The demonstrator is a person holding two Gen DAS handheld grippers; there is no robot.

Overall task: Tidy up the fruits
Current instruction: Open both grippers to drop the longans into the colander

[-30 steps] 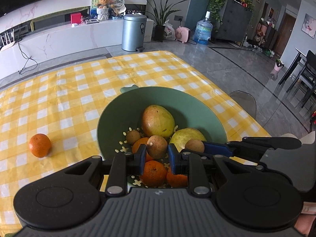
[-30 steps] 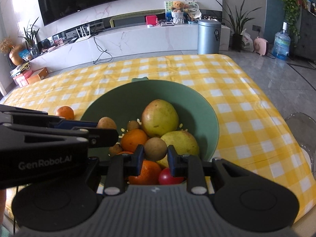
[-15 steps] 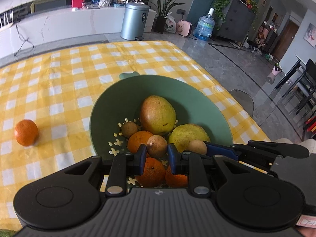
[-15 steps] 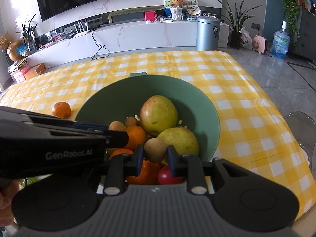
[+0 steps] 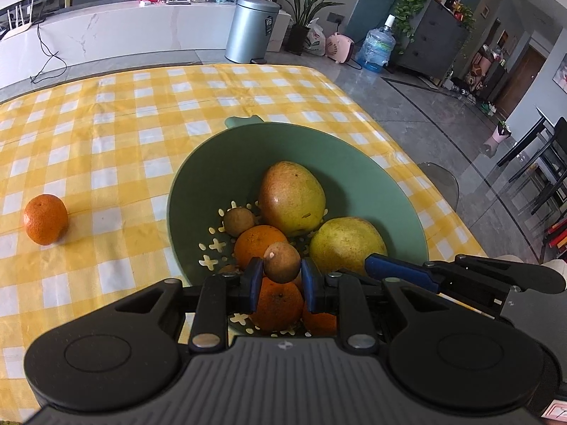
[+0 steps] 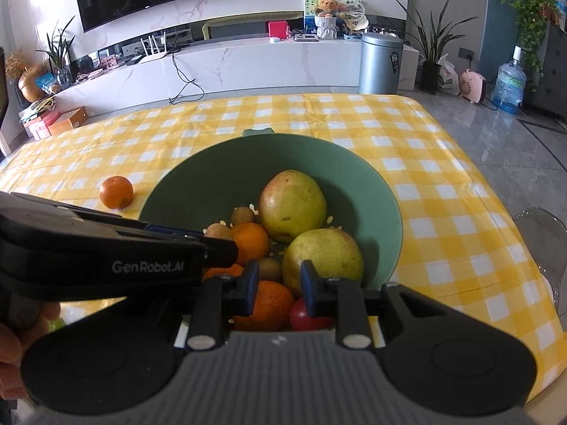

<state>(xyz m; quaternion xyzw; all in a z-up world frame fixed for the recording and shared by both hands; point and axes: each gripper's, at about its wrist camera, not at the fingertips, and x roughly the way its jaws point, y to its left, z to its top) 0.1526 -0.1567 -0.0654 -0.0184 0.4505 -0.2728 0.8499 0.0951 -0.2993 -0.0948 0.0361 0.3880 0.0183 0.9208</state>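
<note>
Left gripper [image 5: 282, 285] clamps a small brown fruit [image 5: 282, 261], poised just above the green bowl [image 5: 198, 184] at lower centre of its frame. Right gripper [image 6: 276, 283]: jaws narrow, nothing between, beside it. Stray orange [image 5: 45, 218] lies far left on the cloth, nearer the left hand.

Matt green plastic bowl [image 5: 198, 180], checked cloth tablecloth [image 5: 117, 124], brushed metal bin [image 5: 252, 28]

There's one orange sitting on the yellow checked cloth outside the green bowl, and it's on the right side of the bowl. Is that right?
Not quite. The orange lies on the cloth to the left of the green bowl, not the right. Both the left wrist and right wrist views show it there, clear of the bowl.
</note>
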